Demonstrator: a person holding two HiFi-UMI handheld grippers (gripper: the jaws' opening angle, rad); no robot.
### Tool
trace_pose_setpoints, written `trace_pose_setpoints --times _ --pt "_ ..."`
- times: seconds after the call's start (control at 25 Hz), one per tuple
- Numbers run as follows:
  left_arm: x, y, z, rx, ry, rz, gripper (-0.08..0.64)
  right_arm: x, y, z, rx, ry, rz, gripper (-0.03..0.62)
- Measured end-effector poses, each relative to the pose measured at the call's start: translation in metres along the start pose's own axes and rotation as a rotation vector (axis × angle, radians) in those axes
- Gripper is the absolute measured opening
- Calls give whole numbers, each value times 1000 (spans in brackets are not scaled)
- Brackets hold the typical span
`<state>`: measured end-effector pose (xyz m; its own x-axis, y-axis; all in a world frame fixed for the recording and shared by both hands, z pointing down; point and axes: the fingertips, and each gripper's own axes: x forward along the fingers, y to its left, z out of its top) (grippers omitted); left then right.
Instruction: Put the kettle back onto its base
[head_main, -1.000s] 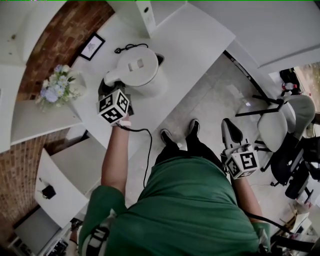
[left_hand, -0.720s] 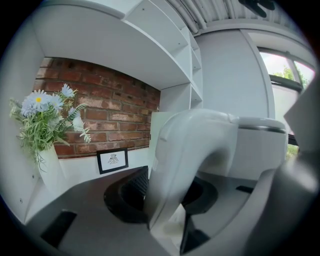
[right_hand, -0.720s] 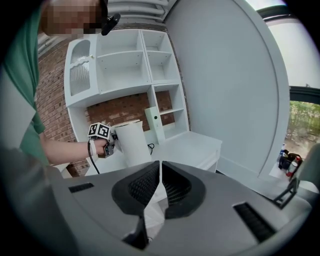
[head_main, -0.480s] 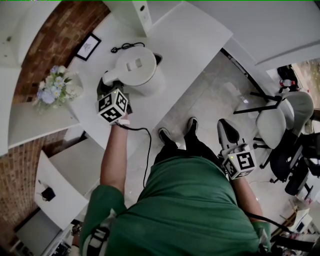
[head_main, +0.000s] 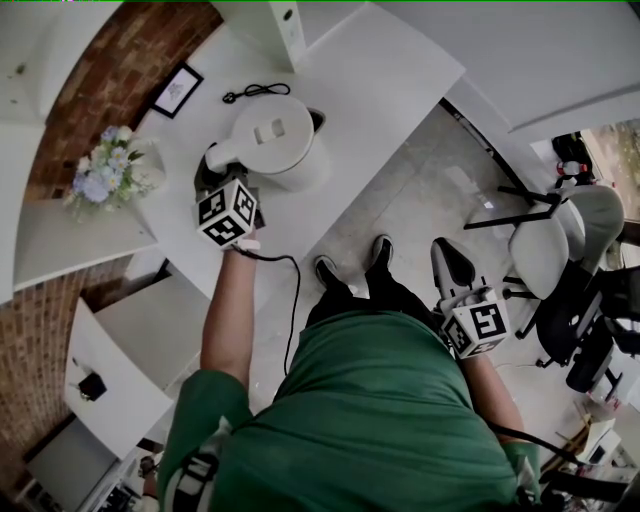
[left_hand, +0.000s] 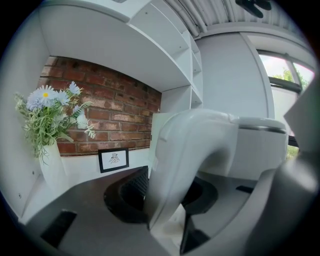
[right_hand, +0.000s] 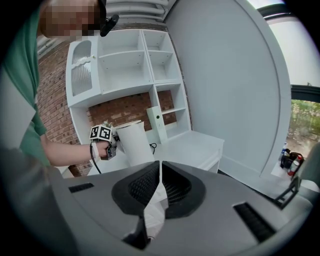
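Kettle (head_main: 272, 135) stands upright on the white counter (head_main: 380, 90), out in front of me to the left. Can't tell whether its base is under it. My left gripper (head_main: 216, 176) is clamped on the kettle handle (left_hand: 186, 150): in the left gripper view the handle fills the gap between the jaws, with both pads against it. My right gripper (head_main: 452, 268) hangs low on my right over the floor, well apart from the counter. Its jaws are together with nothing between them, as the right gripper view (right_hand: 159, 186) shows. Black cord (head_main: 250, 93) lies on the counter just beyond the kettle. Flower vase (head_main: 106, 170) is left of the kettle, and a small picture frame (head_main: 177, 91) leans on the brick wall (head_main: 120, 70) behind it. White chair (head_main: 555, 250) is off to the far right.
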<state>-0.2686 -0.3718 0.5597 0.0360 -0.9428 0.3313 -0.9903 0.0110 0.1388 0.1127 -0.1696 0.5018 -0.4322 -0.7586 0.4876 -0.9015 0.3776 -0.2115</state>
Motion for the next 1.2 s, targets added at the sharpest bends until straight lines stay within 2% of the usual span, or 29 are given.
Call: trace_pose_setpoints --times 0.16,0.4,0.68,0.76,0.88,0.96,1.2 --pt "-2 -1 -4 0 -3 17 156 -2 -1 -2 7 -2 1 35" --pt "-3 -4 -8 46 -21 6 156 -1 4 -5 10 -8 13 35" --pt "-3 -9 -16 80 37 -51 157 -4 5 0 18 -36 38 31" --pt "-6 -5 -17 92 38 -21 174 -4 7 -1 15 -39 40 29" --pt "-16 2 -20 151 37 73 212 -6 6 -2 -1 -37 32 29" --pt "-25 3 -26 170 41 121 212 -9 3 -2 -21 -48 21 29" --pt "-66 1 -43 69 52 139 212 -12 -3 3 -28 -69 24 29"
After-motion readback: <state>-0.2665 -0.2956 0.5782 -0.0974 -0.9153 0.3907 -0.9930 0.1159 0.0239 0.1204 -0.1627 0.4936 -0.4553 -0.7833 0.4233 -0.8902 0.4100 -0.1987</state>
